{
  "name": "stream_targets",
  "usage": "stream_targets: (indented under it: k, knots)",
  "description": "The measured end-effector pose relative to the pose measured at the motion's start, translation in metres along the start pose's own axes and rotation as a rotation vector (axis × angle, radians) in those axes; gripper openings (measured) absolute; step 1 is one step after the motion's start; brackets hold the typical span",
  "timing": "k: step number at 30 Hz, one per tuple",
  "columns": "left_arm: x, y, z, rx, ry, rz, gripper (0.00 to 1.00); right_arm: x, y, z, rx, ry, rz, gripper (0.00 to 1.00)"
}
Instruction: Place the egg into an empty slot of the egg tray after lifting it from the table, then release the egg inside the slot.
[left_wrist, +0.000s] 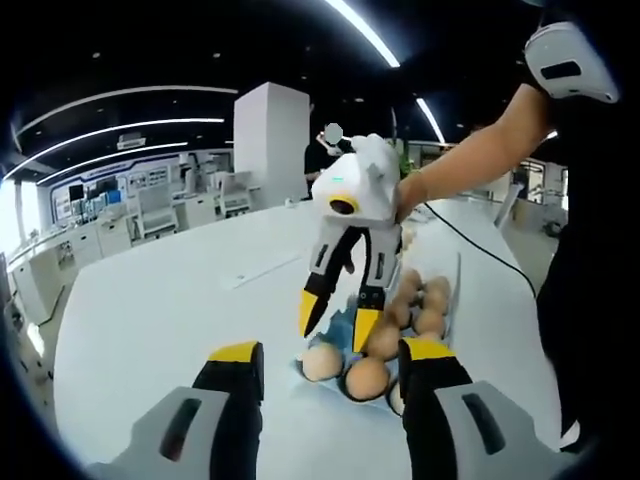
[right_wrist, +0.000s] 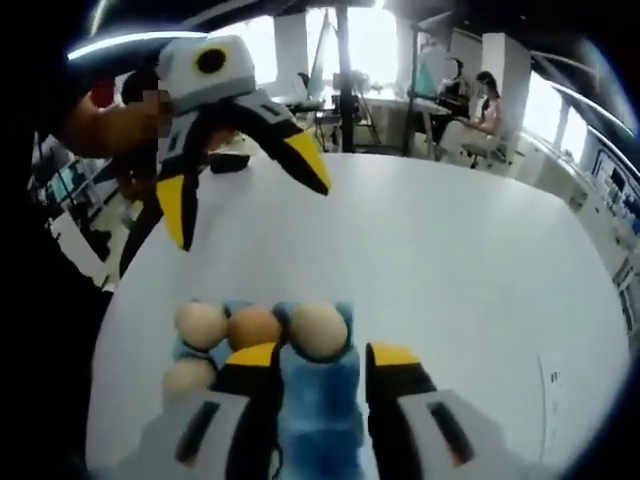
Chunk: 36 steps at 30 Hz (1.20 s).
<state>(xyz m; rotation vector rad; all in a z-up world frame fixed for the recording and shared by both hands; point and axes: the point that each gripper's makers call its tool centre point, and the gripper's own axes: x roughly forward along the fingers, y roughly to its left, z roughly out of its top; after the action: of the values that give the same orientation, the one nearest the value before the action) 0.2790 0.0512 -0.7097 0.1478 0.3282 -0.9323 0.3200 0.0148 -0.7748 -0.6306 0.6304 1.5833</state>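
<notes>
Resting in the blue egg tray (right_wrist: 318, 400), tan eggs (right_wrist: 318, 330)

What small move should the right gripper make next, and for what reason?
Probably raise the right gripper straight up, away from the egg tray. Its jaws stand open over the tray with no egg between them, and the eggs sit in slots, so it seems to have nothing to hold there.
</notes>
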Motion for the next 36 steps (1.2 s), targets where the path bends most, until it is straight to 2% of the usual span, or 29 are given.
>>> stream_targets:
  k: [4, 6, 10, 20, 29, 32, 36]
  knots:
    - [0.002, -0.002, 0.003, 0.006, 0.001, -0.005, 0.54, -0.019, -0.011, -0.009, 0.073, -0.044, -0.051, 0.33]
    - [0.003, -0.003, 0.005, 0.01, -0.003, -0.008, 0.54, -0.027, -0.015, -0.016, 0.078, -0.047, -0.08, 0.33]
    - [0.005, -0.004, 0.005, 0.016, 0.007, -0.013, 0.54, -0.04, -0.013, -0.036, 0.114, -0.029, -0.093, 0.33]
    - [0.007, -0.003, 0.009, 0.023, 0.005, -0.018, 0.54, -0.07, -0.014, -0.068, 0.16, -0.022, -0.146, 0.32]
    - [0.008, -0.004, 0.011, 0.027, 0.002, -0.021, 0.54, -0.111, -0.015, -0.117, 0.219, 0.043, -0.215, 0.31]
    - [0.008, -0.005, 0.012, 0.026, 0.005, -0.023, 0.54, -0.124, -0.016, -0.129, 0.23, 0.061, -0.235, 0.31]
    - [0.009, -0.005, 0.012, 0.026, 0.006, -0.024, 0.54, -0.133, -0.018, -0.137, 0.239, 0.068, -0.255, 0.31]
